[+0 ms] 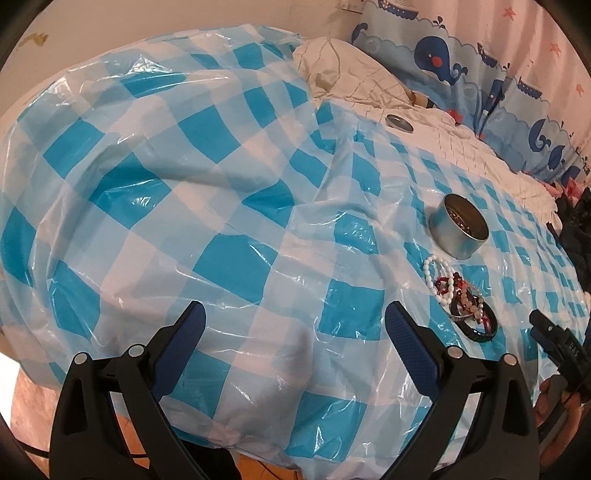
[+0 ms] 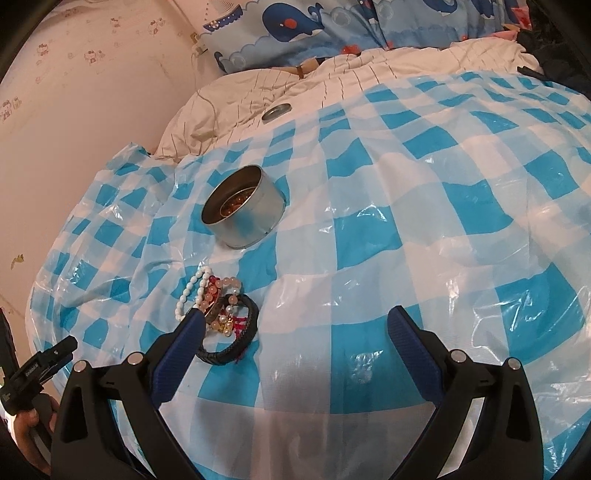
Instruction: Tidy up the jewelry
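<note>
A round metal tin (image 1: pixel 460 226) stands open on the blue-checked plastic sheet (image 1: pixel 184 184), with beads inside; it also shows in the right wrist view (image 2: pixel 243 206). A heap of bracelets (image 2: pixel 221 306) lies just in front of it: a white bead string (image 1: pixel 432 275), pink and red beads, and a black braided band (image 2: pixel 236 347). My left gripper (image 1: pixel 295 321) is open and empty, left of the heap. My right gripper (image 2: pixel 295 325) is open and empty, its left finger (image 2: pixel 184 343) beside the heap.
The tin's lid (image 1: pixel 399 122) lies farther back on a white quilt (image 2: pixel 332 74). A whale-print pillow (image 2: pixel 295 26) leans at the wall. Dark clothing (image 1: pixel 576 229) lies at the bed's right side. The sheet is crumpled and bulges.
</note>
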Motion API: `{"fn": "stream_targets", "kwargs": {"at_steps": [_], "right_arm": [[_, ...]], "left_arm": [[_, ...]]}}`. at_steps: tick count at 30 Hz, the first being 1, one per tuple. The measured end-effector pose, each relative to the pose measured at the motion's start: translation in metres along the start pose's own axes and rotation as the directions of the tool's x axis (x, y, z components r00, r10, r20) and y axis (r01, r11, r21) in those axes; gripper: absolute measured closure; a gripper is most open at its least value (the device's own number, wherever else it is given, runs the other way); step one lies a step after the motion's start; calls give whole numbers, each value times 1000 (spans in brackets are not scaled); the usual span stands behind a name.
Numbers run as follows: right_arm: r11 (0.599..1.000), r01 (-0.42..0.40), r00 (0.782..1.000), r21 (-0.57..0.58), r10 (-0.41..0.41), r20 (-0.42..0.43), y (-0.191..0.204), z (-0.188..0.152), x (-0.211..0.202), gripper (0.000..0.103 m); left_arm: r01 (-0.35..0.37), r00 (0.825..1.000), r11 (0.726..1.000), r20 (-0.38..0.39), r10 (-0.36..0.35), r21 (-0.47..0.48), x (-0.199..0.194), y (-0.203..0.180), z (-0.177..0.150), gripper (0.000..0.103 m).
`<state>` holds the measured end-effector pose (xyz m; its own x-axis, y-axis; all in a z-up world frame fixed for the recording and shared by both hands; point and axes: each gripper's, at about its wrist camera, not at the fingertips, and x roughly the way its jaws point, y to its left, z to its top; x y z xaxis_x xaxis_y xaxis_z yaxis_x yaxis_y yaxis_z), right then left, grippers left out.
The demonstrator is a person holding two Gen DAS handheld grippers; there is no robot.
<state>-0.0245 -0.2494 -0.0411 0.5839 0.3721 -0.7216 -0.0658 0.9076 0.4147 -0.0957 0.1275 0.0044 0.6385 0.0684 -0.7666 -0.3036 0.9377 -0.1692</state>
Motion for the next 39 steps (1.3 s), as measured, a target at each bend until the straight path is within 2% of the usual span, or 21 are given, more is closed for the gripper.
{"fn": "stream_targets", "kwargs": {"at_steps": [5,39], "right_arm": [[1000,2,1000,-1,-2,-11,-1,-2,3,8],[1000,25,999,-18,-26,-30,-2,-9,14,7]], "left_arm": [[15,1000,1000,-4,-15,-26,1,2,0,9],[29,999,999,-18,-30,-19,7,-9,-3,9]]}}
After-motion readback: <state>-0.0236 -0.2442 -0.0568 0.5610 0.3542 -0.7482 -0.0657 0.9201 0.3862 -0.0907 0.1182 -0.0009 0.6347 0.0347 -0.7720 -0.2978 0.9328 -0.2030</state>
